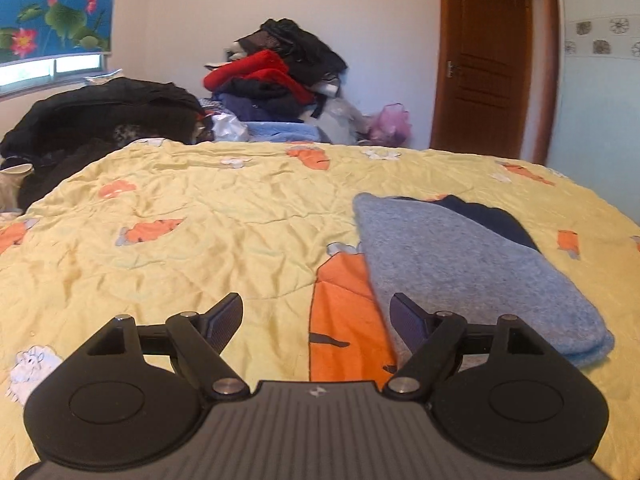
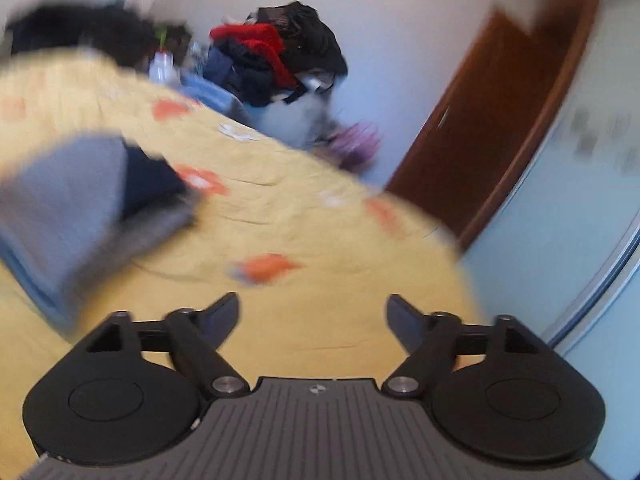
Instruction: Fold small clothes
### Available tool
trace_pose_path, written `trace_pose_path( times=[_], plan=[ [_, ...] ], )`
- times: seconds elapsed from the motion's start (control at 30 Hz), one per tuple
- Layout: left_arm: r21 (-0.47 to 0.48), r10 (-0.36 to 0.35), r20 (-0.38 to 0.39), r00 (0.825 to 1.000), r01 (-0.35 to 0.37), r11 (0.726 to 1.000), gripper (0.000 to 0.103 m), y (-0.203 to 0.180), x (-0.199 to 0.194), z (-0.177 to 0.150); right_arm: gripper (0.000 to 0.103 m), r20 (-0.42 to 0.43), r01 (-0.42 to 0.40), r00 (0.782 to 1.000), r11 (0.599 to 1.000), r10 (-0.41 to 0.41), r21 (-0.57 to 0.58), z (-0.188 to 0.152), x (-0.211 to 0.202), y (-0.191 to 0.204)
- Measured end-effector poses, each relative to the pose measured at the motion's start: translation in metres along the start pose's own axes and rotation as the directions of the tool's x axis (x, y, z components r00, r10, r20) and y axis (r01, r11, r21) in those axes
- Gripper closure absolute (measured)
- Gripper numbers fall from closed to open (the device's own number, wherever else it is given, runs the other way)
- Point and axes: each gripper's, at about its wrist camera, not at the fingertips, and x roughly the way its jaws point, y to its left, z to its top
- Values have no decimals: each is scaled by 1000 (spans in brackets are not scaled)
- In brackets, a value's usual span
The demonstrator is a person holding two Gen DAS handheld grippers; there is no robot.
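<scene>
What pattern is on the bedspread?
Yellow bedspread with orange carrots and small white animals; it shows clearest in the left wrist view.

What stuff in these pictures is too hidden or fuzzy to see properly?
- Right wrist view: motion blur smears everything, so the gray garment shows no detail.
- Left wrist view: the dark cloth is mostly covered by the gray garment; its type is unclear.
- Left wrist view: the clothes pile is too tangled to count the pieces.
- Left wrist view: the cup is cut off by the left edge.
</scene>
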Motion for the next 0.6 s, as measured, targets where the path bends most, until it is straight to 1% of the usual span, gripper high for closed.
trace_pose_path(
  times=[0.03,0.07,0.1,0.13,0.17,0.2,0.23,0.27,0.3,0.33,0.37,0.4,0.43,0.47,0.5,0.53,0.6],
  plan=[
    [-6,-7,3,1000,7,1000,22,2,-2,-1,12,1,84,996,991,-84,-109,-5,-1,-3],
    [-8,-10,11,1000,10,1000,22,4,-4,-2,12,-3,159,987,965,-163,-207,-11,1,-9],
    [-6,-8,19,1000,8,1000,22,3,-7,-3,13,-11,217,973,937,-229,-275,-17,4,-14],
    [-4,-6,22,1000,6,1000,22,3,-8,-4,13,-22,259,960,920,-277,-294,-19,5,-19],
    [-7,-10,19,1000,10,1000,22,1,-9,-5,13,-34,272,956,926,-290,-262,-18,4,-23],
    [-14,-21,12,1000,22,1000,22,-2,-10,-6,12,-40,251,964,948,-264,-193,-15,-1,-25],
    [-23,-33,6,999,33,999,22,-5,-9,-7,10,-35,200,978,976,-204,-91,-12,-6,-25],
    [-32,-44,-1,999,44,999,22,-9,-7,-10,7,-20,116,993,993,-116,38,-9,-12,-22],
    [-40,-52,-14,999,52,998,22,-14,-6,-13,1,7,-4,1000,983,3,181,-9,-16,-18],
    [-46,-63,-32,998,61,997,22,-19,-4,-15,1,39,-132,991,940,126,314,-10,-17,-11],
    [-49,-78,-52,996,75,996,22,-25,-2,-17,1,71,-262,964,868,256,422,-12,-13,-2],
    [-50,-90,-69,994,87,995,22,-30,0,-19,1,88,-361,925,785,370,503,-14,-5,13],
    [-46,-99,-80,992,96,994,22,-36,1,-22,2,84,-405,897,729,434,552,-14,3,30],
    [-37,-102,-89,991,99,994,22,-41,2,-25,2,67,-415,883,704,465,576,-14,10,48],
    [-22,-101,-100,990,99,995,22,-46,2,-27,2,48,-414,879,707,475,573,-13,16,65],
    [-4,-99,-112,989,99,995,22,-51,2,-31,2,32,-402,884,724,466,560,-12,21,79],
    [14,-100,-132,986,103,995,22,-56,5,-37,1,-14,-333,911,756,411,563,-10,26,100]
  ],
)
